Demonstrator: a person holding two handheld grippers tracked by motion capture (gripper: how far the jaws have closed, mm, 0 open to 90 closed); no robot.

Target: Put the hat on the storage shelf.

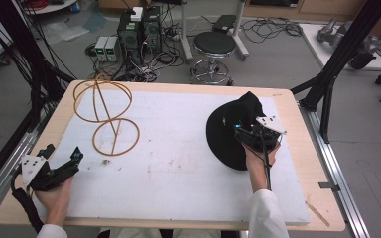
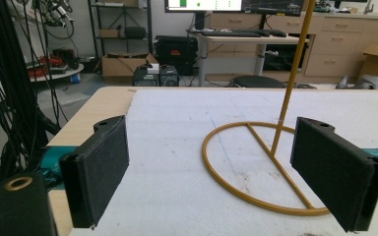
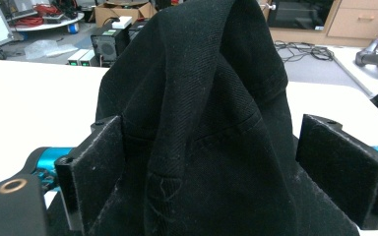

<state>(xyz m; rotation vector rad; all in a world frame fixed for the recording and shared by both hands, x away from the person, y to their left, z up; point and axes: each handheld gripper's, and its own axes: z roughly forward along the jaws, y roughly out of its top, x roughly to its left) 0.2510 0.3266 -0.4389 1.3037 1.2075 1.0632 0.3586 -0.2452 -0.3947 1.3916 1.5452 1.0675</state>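
the right gripper (image 3: 211, 172) sat nearest, its two black pads (image 3: 101, 167) spread wide with the hat (image 3: 202, 98) bunched up between them, the cloth brushing the left pad and standing clear of the other. the jaws had not closed on it. from above, the hat (image 1: 233, 131) lay on the right side of the white mat (image 1: 178, 168), its crown peaked toward the far edge and its brim spilling back toward the person, and the right gripper (image 1: 250, 134) was pushed in from the near side, so the crown rose straight ahead of the fingers. the left gripper (image 1: 62, 158) rested at the near left corner, jaws also wide apart and holding nothing, facing the gold wire stand (image 1: 110, 119). the stand's base ring (image 2: 256, 167) lay just ahead of those jaws. the hat was well apart from the left hand, so i judged the right would squeeze and lift toward the stand.
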